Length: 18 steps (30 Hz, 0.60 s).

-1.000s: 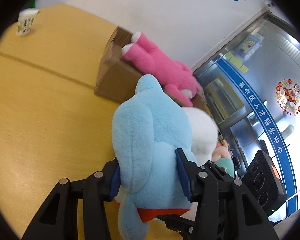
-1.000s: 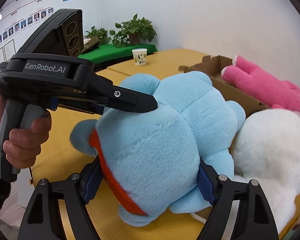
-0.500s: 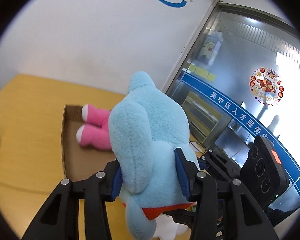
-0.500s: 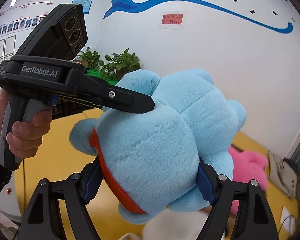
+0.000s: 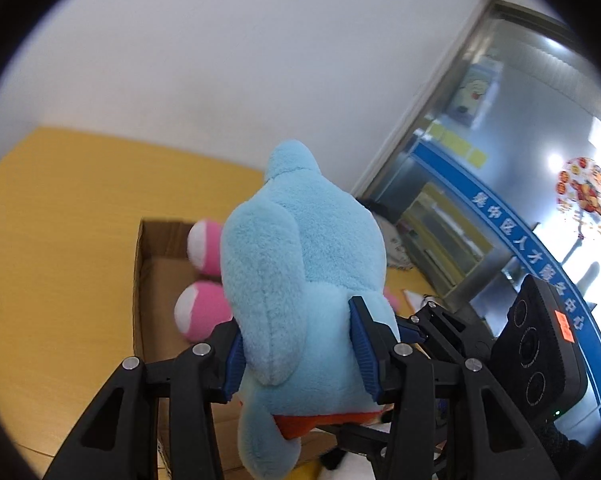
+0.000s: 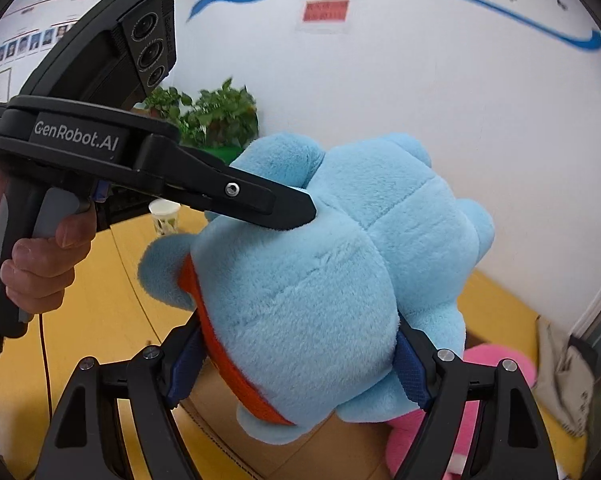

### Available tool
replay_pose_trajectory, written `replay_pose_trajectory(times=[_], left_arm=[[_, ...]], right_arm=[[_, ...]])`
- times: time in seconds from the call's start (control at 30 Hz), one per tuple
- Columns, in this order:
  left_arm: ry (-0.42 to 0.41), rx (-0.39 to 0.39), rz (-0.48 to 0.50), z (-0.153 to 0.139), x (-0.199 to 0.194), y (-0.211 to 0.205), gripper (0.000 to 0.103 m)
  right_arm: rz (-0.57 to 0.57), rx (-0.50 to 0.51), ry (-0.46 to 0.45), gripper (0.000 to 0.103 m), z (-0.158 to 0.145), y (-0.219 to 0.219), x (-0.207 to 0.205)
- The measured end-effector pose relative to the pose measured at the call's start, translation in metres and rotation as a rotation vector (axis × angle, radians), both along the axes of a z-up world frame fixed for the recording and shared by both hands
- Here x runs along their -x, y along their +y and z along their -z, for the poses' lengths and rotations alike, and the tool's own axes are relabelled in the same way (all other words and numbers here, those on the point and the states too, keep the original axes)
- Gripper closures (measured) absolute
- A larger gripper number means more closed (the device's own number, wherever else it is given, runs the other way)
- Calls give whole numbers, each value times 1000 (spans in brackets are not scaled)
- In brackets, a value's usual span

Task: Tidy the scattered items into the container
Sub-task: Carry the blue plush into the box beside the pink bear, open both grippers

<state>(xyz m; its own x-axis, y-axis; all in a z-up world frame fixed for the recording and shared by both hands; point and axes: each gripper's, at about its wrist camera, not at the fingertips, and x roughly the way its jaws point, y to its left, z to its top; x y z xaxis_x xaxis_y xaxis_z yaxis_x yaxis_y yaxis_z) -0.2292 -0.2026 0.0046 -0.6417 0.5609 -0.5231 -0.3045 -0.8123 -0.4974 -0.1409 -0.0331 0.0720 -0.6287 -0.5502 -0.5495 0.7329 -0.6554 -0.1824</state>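
Note:
A big light-blue plush toy (image 5: 300,280) with an orange collar is held in the air by both grippers. My left gripper (image 5: 300,352) is shut on its lower body. My right gripper (image 6: 300,372) is shut on it from the other side (image 6: 332,280). Below it an open cardboard box (image 5: 144,280) stands on the yellow table (image 5: 52,240), with a pink plush toy (image 5: 200,312) lying inside; the pink toy also shows in the right wrist view (image 6: 496,364). The left gripper's finger shows in the right wrist view (image 6: 268,204) pressing the blue toy.
A paper cup (image 6: 165,218) stands on the table near green potted plants (image 6: 216,116). A white wall is behind the table. A glass door (image 5: 500,220) is to the right. A grey bag (image 6: 564,376) lies at the table's far right end.
Both grippers have lifted the blue plush off the table and carried it over the open box. The white plush beside it has dropped out of view.

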Motion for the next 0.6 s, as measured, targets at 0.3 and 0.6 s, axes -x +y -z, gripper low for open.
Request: replay_pose_trajectory(times=[0.3,0.6], left_arm=[[-180,-21,-36,85,2,-12,59],[-191,14,-103,105,-21,-20,55]], right_arm=[[-81,-65,-382,17,83,-22,52],[-141,-248,-496,10,115,-54,55]])
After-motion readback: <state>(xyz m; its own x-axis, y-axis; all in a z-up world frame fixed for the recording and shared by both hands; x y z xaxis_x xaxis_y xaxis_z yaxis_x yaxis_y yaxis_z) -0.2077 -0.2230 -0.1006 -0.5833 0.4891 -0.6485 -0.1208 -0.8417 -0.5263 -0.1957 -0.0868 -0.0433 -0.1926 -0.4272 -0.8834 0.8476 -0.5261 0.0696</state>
